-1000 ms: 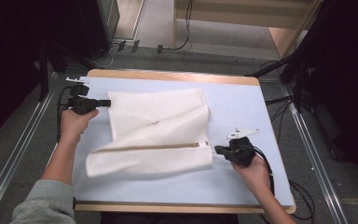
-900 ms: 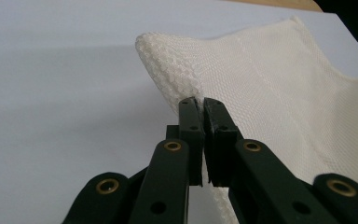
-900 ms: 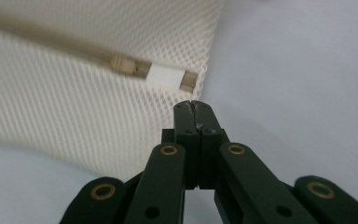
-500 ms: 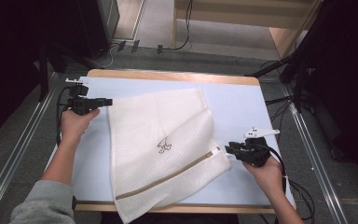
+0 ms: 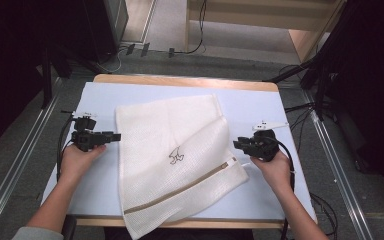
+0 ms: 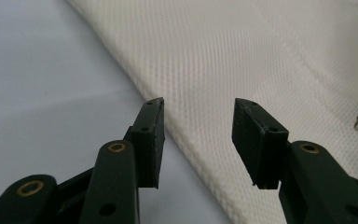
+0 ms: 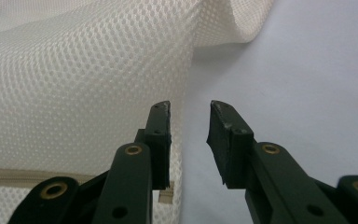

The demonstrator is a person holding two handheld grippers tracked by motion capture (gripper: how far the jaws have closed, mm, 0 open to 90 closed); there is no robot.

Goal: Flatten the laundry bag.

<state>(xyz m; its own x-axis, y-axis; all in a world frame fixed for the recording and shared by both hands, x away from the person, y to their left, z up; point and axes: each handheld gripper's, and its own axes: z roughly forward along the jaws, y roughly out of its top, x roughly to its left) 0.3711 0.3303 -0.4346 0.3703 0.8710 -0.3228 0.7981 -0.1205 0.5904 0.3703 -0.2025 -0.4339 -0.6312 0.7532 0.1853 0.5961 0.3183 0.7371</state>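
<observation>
A white mesh laundry bag [image 5: 175, 155] lies spread on the pale blue table top [image 5: 260, 107], slanted, with its near corner hanging over the front edge. A tan zipper [image 5: 190, 184] crosses its lower part, and a small dark emblem [image 5: 176, 157] sits at its middle. My left gripper [image 5: 116, 136] points right at the bag's left edge; its jaws have just been opening. In the left gripper view the left gripper [image 6: 198, 105] stands open over the bag [image 6: 261, 56] edge, pads apart from it. My right gripper [image 5: 237, 145] is beside the bag's right edge. Its jaws too have just been opening, and the right gripper [image 7: 189, 109] holds nothing, with the mesh [image 7: 74, 93] at its left jaw.
The table's wooden rim [image 5: 180, 80] shows at the back. Metal rails [image 5: 330, 150] run along both sides on the floor, and cables [image 5: 200, 47] lie behind the table. Bare table top lies left of the bag and at the far right.
The bag, folded in half a second ago, has fallen open and spread toward the front edge. Both grippers have let go of it and opened; the left hand moved nearer.
</observation>
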